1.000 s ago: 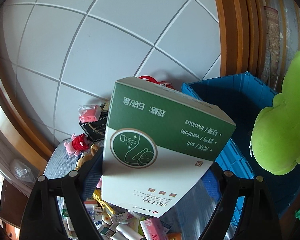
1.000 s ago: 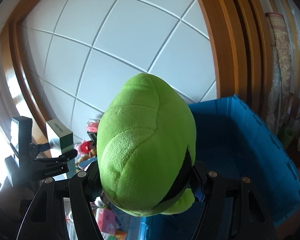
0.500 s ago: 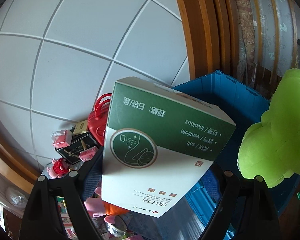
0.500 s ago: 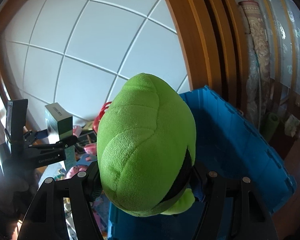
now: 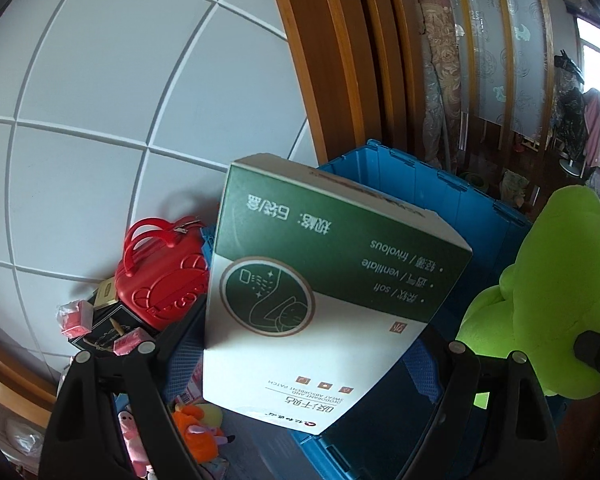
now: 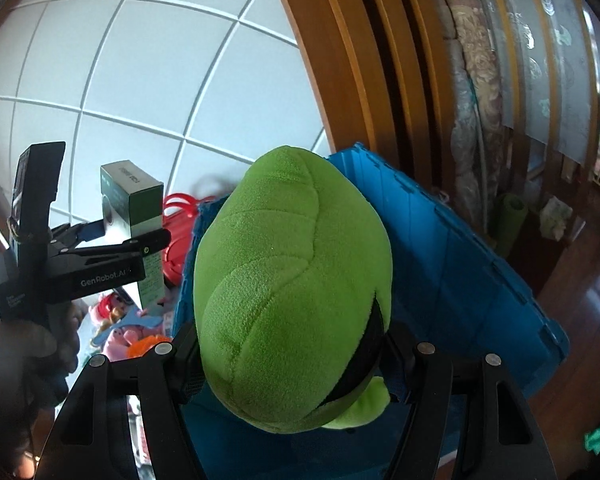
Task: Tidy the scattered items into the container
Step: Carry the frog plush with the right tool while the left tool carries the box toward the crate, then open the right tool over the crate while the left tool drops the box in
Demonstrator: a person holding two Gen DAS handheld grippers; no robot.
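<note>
My left gripper [image 5: 300,344] is shut on a green and white cardboard box [image 5: 324,292], held in the air in front of the blue plastic crate [image 5: 452,196]. In the right wrist view my right gripper [image 6: 292,356] is shut on a bright green plush toy [image 6: 288,288], which hangs over the blue crate [image 6: 468,276]. The same plush [image 5: 548,296] shows at the right edge of the left wrist view. The left gripper [image 6: 132,232] with the box [image 6: 140,216] appears at the left of the right wrist view. Much of the crate's inside is hidden behind box and plush.
A red toy case [image 5: 160,272], small pink packets [image 5: 76,316], a black box [image 5: 108,328] and plush toys [image 5: 200,432] lie left of the crate, against a white panelled wall [image 5: 120,100]. Wooden door frame [image 5: 340,60] and curtains stand behind the crate.
Both grippers have swung right towards the crate, each keeping its load. The red case and more of the crate have come into view; the plush hangs lower over the crate.
</note>
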